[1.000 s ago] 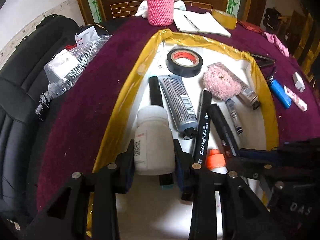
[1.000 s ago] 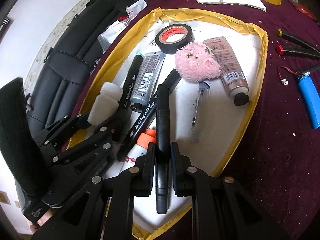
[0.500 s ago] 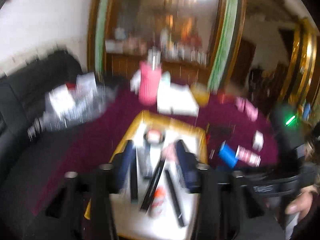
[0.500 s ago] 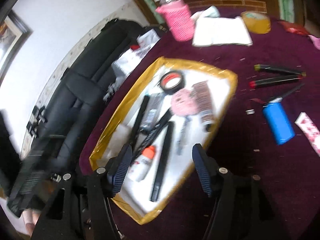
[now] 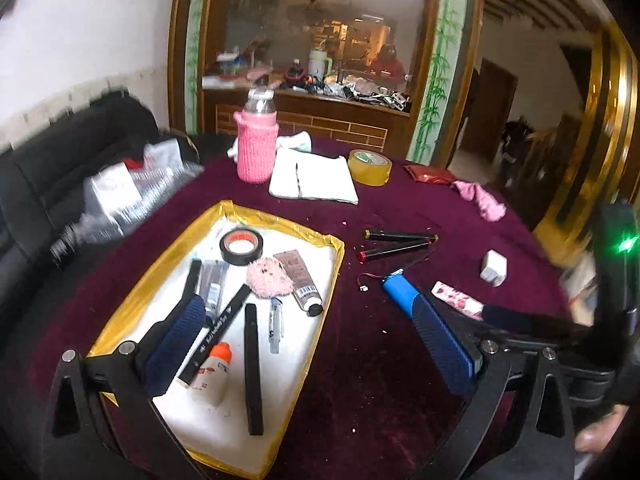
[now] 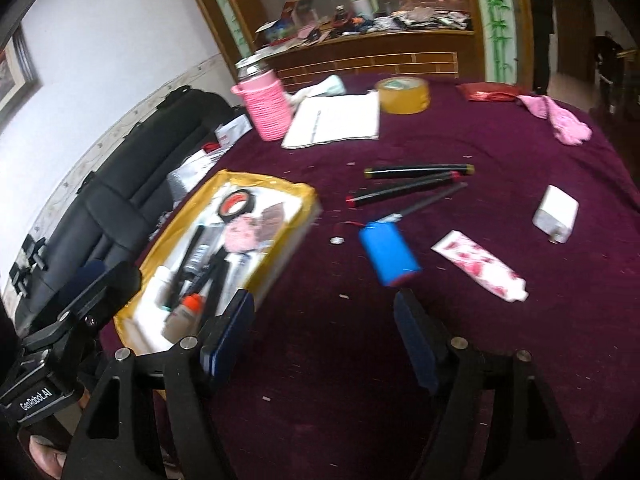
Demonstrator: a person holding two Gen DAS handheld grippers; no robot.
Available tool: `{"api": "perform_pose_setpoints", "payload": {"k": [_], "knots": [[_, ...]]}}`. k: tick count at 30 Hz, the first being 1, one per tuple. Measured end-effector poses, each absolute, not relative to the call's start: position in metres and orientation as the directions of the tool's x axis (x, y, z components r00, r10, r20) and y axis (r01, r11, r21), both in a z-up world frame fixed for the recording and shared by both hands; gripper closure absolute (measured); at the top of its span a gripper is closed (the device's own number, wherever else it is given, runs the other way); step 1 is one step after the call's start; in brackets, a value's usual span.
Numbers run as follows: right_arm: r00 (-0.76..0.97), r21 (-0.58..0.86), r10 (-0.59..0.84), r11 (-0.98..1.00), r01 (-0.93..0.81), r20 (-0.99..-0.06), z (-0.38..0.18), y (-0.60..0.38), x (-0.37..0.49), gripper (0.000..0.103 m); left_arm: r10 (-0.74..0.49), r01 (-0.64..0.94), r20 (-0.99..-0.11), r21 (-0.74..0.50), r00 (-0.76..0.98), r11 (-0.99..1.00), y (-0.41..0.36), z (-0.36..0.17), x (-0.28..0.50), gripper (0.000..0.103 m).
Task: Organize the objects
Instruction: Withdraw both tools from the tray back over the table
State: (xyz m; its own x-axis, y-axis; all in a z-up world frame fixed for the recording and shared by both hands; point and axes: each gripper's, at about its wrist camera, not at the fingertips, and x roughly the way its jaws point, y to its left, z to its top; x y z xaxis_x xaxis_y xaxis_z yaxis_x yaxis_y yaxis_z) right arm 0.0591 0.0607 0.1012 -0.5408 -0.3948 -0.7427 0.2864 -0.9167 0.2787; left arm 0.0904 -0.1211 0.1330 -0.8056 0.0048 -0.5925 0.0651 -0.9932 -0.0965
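Both grippers held above a round tabletop [image 5: 400, 208] covered in dark maroon cloth. Left gripper [image 5: 312, 344]: fingers spread wide, nothing between them; the left finger [image 5: 176, 344] hangs over the tray, the right one over bare cloth beside it. Right gripper [image 6: 324, 336]: fingers likewise wide apart and empty, over cloth just right of the tray.

Gold-rimmed white tray [image 5: 280, 226] on the near left of the tabletop. Inside it: roll of black tape [image 5: 241, 246] at the far end; pink fuzzy pad [image 5: 268, 278] touching a brown tube [image 5: 301, 278]; grey tube [image 5: 214, 284]; clear pen [image 5: 275, 322]; two long black markers [image 5: 253, 368], one lying straight, one slanted; small white bottle with orange cap [image 5: 214, 372] near the front edge.

Outside the tray, on the cloth: blue cylinder [image 6: 389, 254] with a thin wire, two black markers [image 6: 418, 171] lying close together beyond it, pink-patterned white tube [image 6: 478, 266], white charger block [image 6: 556, 214]. Further back: pink knitted bottle sleeve [image 6: 268, 108], open notebook [image 6: 334, 120], roll of tan tape [image 6: 404, 95], pink cloth [image 6: 560, 118], red packet [image 6: 490, 91].

Tray contents blurred in the right wrist view.
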Motion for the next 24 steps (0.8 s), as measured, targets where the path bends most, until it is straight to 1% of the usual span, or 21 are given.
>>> {"api": "perform_pose_setpoints", "payload": {"k": [3,10,16,24], "knots": [[-0.554,0.287,-0.382,-0.924,0.254,-0.740,0.099,0.084,0.061,0.036,-0.056,0.059,-0.575,0.012,-0.816,-0.998,-0.093,0.138,0.091,0.000],[-0.594,0.268,-0.337,-0.941,0.205,-0.730,0.098,0.130,0.058,0.036,-0.107,0.026,-0.555,0.153,-0.825,-0.988,-0.045,0.138,0.097,0.000],[-0.604,0.263,-0.304,-0.952,0.158,-0.736,0.091,0.165,0.051,0.036,-0.097,-0.028,-0.581,0.202,-0.808,-0.979,-0.012,0.131,0.089,0.000],[-0.594,0.271,-0.277,-0.957,0.102,-0.755,0.077,0.203,0.038,0.036,-0.087,-0.072,-0.627,0.223,-0.774,-0.972,0.012,0.116,0.074,0.000]]}}
